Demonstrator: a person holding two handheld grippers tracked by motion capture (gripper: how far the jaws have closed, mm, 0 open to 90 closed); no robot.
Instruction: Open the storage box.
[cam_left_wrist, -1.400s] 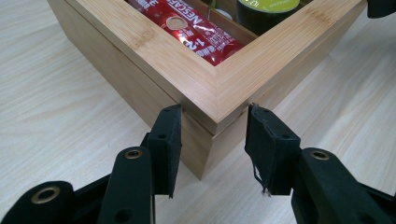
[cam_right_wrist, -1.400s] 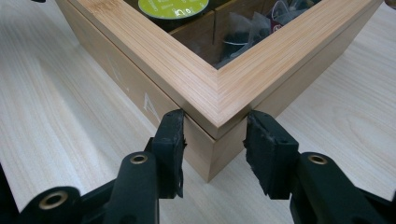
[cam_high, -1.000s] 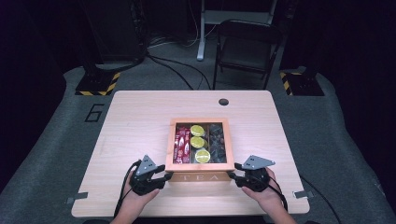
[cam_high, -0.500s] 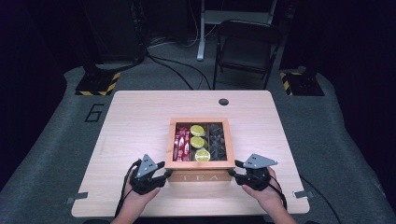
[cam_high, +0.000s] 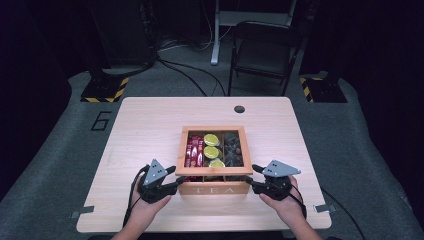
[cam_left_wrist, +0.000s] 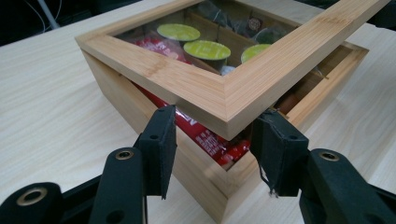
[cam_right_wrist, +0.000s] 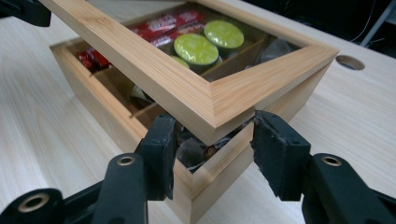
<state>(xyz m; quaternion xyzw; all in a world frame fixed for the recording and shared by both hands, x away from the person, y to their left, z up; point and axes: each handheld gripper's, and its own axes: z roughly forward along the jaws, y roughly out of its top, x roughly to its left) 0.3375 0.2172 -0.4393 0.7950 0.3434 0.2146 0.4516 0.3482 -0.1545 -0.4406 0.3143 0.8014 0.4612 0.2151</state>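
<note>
Both pairs of black, foam-padded jaws stand wide apart, each straddling a front corner of the lifted lid (cam_high: 214, 150) of the wooden tea box (cam_high: 214, 189) without pinching it. In the left gripper view the left gripper (cam_left_wrist: 212, 140) has its pads on either side of the lid's mitred corner, which sits just above them; the right gripper (cam_right_wrist: 212, 140) frames the opposite corner the same way in its own view. Compared with a second ago, the lid's front edge has risen off the box body and now tilts up toward the person, opening a gap through which the contents show; the hands have barely shifted. The lid is a pale bamboo frame with fine straight grain around a clear pane. Under it lie glossy red sachets (cam_left_wrist: 205, 135) in the left compartment, round green-topped capsules (cam_right_wrist: 198, 46) in the middle and dark wrapped bags (cam_high: 233, 147) on the right. The box, lettered TEA on its front, sits near the front edge of the light wood-grain table (cam_high: 150, 125), midway between its front corners.
</note>
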